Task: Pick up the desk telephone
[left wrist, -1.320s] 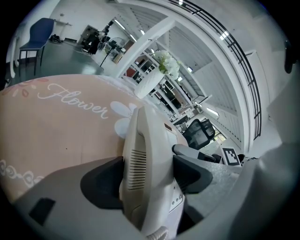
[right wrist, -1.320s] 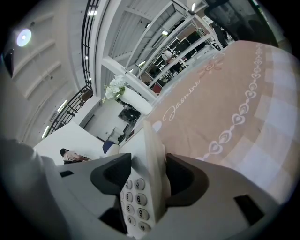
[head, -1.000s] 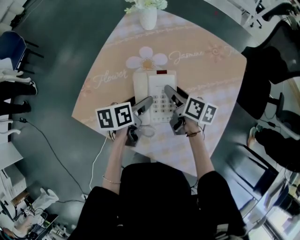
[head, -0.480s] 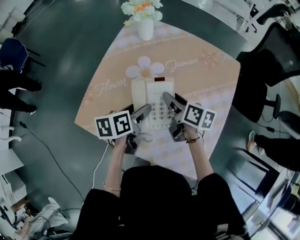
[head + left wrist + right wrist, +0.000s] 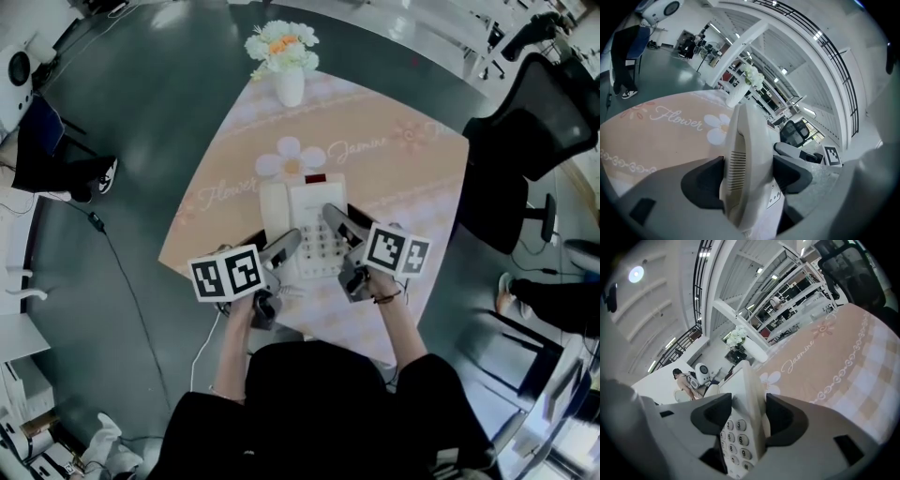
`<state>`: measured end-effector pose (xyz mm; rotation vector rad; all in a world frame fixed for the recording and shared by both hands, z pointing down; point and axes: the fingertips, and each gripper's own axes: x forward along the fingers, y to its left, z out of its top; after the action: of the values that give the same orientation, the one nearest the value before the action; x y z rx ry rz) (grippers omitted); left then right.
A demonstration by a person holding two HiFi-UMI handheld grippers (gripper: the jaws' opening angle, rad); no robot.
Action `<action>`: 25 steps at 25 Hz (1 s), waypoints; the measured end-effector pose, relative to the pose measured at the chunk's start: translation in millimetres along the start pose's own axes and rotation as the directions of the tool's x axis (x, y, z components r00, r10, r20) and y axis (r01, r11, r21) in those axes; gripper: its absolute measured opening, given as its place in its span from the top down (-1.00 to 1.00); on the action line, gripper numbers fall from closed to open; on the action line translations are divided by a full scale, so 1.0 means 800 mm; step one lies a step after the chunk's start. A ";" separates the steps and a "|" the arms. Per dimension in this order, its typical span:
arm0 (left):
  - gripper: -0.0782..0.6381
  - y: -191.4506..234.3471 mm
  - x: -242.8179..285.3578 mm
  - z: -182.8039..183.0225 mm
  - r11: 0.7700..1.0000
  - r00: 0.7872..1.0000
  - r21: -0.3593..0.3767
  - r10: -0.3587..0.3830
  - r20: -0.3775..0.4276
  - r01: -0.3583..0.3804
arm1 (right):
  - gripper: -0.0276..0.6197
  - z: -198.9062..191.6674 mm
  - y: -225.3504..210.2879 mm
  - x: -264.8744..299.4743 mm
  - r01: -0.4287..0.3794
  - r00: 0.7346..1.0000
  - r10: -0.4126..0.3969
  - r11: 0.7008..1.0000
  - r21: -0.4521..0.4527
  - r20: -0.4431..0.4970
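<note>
The white desk telephone (image 5: 305,225), handset on its left and keypad on its right, is held between both grippers over the peach tablecloth (image 5: 412,178). My left gripper (image 5: 286,246) is shut on the phone's handset side; in the left gripper view the dark pads press the handset (image 5: 745,159) from both sides, with my left gripper (image 5: 747,176) clamped around it. My right gripper (image 5: 336,220) is shut on the keypad side. In the right gripper view the keypad edge (image 5: 743,423) sits pinched in my right gripper (image 5: 749,416).
A white vase of flowers (image 5: 286,66) stands at the table's far corner. A white cable (image 5: 208,328) hangs off the near edge to the floor. Black office chairs (image 5: 525,112) stand to the right. A seated person's legs (image 5: 56,169) show at far left.
The table and vase have slid down the head view and look smaller. Both grippers keep the same hold on the phone.
</note>
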<state>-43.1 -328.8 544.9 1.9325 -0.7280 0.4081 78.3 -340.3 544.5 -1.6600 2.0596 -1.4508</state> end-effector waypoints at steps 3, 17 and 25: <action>-0.11 -0.009 -0.012 0.001 1.000 1.000 0.005 -0.004 0.011 0.004 | 0.24 0.002 0.013 -0.010 -0.008 1.000 0.008 1.000 -0.012 0.009; -0.11 -0.048 -0.068 0.003 0.999 0.997 0.034 -0.027 0.069 0.025 | 0.25 0.010 0.069 -0.055 -0.049 0.997 0.053 0.996 -0.073 0.056; -0.11 -0.067 -0.096 0.000 0.998 0.995 0.054 -0.044 0.085 0.040 | 0.25 0.010 0.096 -0.082 -0.065 0.994 0.073 0.993 -0.096 0.087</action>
<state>-66.7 -287.2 464.6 2.0218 -0.7373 0.3226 55.5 -296.9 455.8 -1.6375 2.1430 -1.2527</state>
